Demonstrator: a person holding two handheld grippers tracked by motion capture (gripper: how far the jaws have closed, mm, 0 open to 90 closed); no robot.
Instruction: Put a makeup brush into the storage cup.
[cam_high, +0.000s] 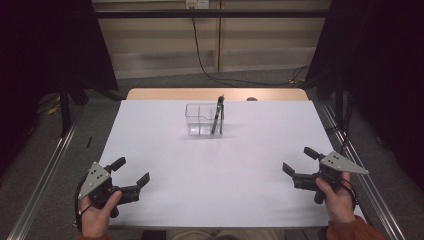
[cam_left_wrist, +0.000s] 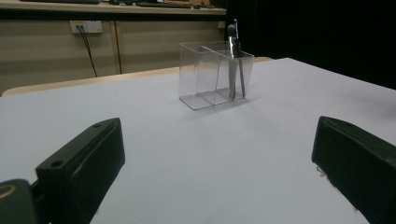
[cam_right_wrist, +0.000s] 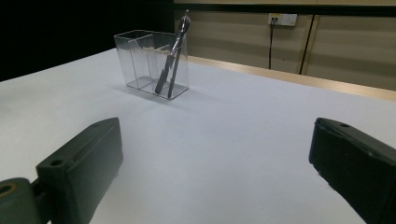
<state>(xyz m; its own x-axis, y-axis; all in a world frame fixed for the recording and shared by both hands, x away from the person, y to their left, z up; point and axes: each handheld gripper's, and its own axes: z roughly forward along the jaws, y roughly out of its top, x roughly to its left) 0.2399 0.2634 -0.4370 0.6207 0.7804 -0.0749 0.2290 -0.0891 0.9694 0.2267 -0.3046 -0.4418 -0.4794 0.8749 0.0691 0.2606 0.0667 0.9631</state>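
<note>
A clear plastic holder (cam_high: 202, 119) (cam_left_wrist: 212, 77) (cam_right_wrist: 149, 63) with two compartments stands at the far middle of the white table (cam_high: 215, 170). Two dark pens (cam_high: 217, 115) (cam_left_wrist: 235, 58) (cam_right_wrist: 170, 60) lean upright in its right compartment; the left one looks empty. My left gripper (cam_high: 134, 171) (cam_left_wrist: 215, 172) is held low at the near left, open, nothing between its jaws. My right gripper (cam_high: 299, 161) (cam_right_wrist: 212, 172) is held at the near right, open and empty too. Both point toward the holder from well short of it.
The white sheet covers a wooden tabletop whose bare far edge (cam_high: 215, 94) shows behind the holder. Dark curtains (cam_high: 45, 45) flank both sides. A cable (cam_high: 200, 60) hangs from a wall socket at the back. Metal rails (cam_high: 45, 175) run along the table's sides.
</note>
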